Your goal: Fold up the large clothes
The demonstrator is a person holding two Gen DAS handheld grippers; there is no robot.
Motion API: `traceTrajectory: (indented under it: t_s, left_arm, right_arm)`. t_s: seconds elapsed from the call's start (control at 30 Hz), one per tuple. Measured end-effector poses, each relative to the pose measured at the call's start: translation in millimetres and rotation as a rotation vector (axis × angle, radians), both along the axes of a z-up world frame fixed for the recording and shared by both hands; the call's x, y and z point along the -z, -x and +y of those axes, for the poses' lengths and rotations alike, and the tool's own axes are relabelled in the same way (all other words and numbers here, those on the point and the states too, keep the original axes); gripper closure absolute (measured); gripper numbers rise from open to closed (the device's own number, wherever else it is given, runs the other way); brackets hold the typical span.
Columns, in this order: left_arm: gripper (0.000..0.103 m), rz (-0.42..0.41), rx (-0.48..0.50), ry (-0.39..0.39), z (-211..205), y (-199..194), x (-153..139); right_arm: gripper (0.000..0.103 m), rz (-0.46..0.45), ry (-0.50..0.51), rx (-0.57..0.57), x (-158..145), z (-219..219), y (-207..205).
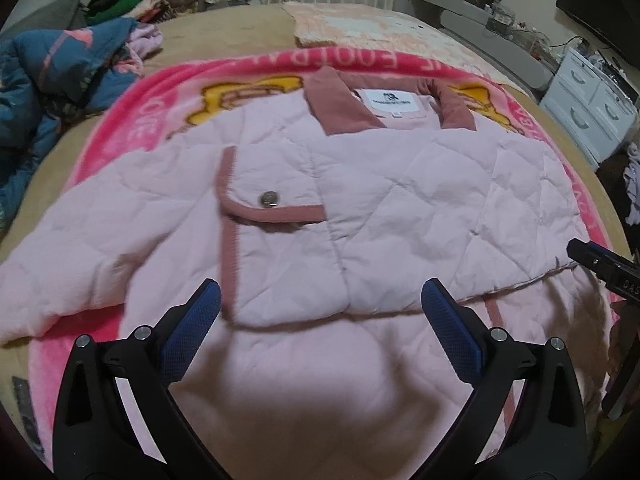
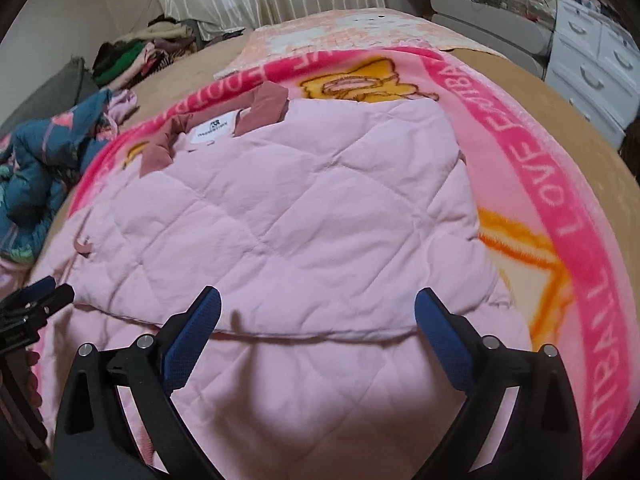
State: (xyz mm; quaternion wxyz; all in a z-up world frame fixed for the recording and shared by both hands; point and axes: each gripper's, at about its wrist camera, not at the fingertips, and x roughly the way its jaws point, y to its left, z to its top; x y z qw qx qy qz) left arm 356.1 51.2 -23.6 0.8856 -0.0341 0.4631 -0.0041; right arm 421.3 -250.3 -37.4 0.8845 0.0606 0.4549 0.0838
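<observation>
A pale pink quilted jacket (image 1: 400, 200) with a dusty-rose collar (image 1: 340, 100) lies flat on a pink blanket, its right side folded over the front. A sleeve cuff with a metal snap (image 1: 269, 199) lies across the chest. My left gripper (image 1: 320, 300) is open and empty above the jacket's lower hem. My right gripper (image 2: 316, 304) is open and empty above the folded edge of the jacket (image 2: 300, 220). The right gripper's tip shows at the right edge of the left wrist view (image 1: 600, 264). The left gripper shows at the left edge of the right wrist view (image 2: 36, 300).
The pink blanket (image 2: 540, 168) with lettering covers a tan bed (image 1: 224, 36). A blue garment heap (image 1: 60, 76) and more clothes (image 1: 132, 0) lie at the far left. A white drawer unit (image 1: 592, 108) and grey shelves (image 1: 472, 12) stand to the right.
</observation>
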Motion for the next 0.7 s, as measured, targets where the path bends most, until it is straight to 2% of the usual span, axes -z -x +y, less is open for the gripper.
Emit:
traceTrajectory:
  t_s: [0.27, 0.7]
  left_arm:
    - [0.009, -0.044, -0.077, -0.009, 26.4, 26.9, -25.4]
    - [0.009, -0.071, -0.262, 0.050, 109.7, 73.7, -45.0]
  right_arm:
    - [0.006, -0.034, -0.012, -0.033, -17.0, 20.9, 17.5]
    - [0.006, -0.156, -0.063, -0.127, -66.9, 80.7, 51.6]
